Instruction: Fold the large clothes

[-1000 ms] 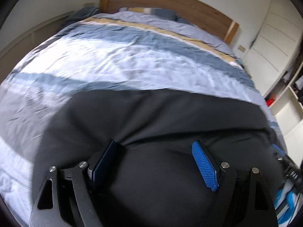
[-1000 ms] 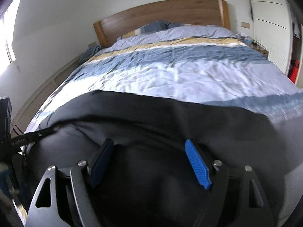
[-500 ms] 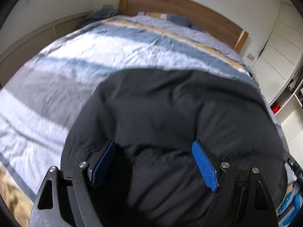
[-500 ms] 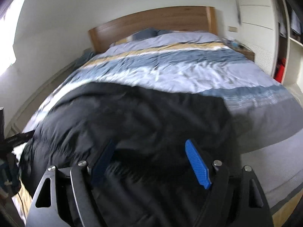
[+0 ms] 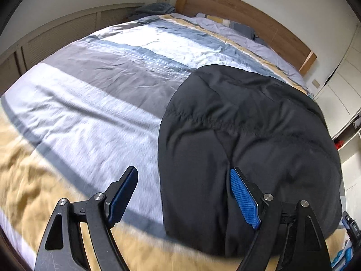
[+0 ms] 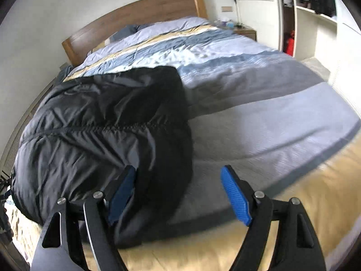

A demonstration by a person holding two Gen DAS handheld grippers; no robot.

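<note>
A large black padded garment (image 5: 248, 135) lies folded in a bulky stack on the bed, near its foot edge. It also shows in the right wrist view (image 6: 101, 126), with a gathered seam across it. My left gripper (image 5: 183, 194) is open and empty, above the garment's left edge. My right gripper (image 6: 178, 192) is open and empty, above the garment's right edge. Both hang a little above the bed, clear of the cloth.
The bed has a striped blue, grey, white and tan duvet (image 5: 101, 79) and a wooden headboard (image 6: 135, 20). A low wall panel (image 5: 56, 33) runs along the left side. A wardrobe with shelves (image 6: 315, 22) and a nightstand (image 6: 243, 30) stand on the right.
Both grippers have pulled back and swung outward from over the garment, the left to the left, the right to the right. The garment now lies flat on the bed, released.
</note>
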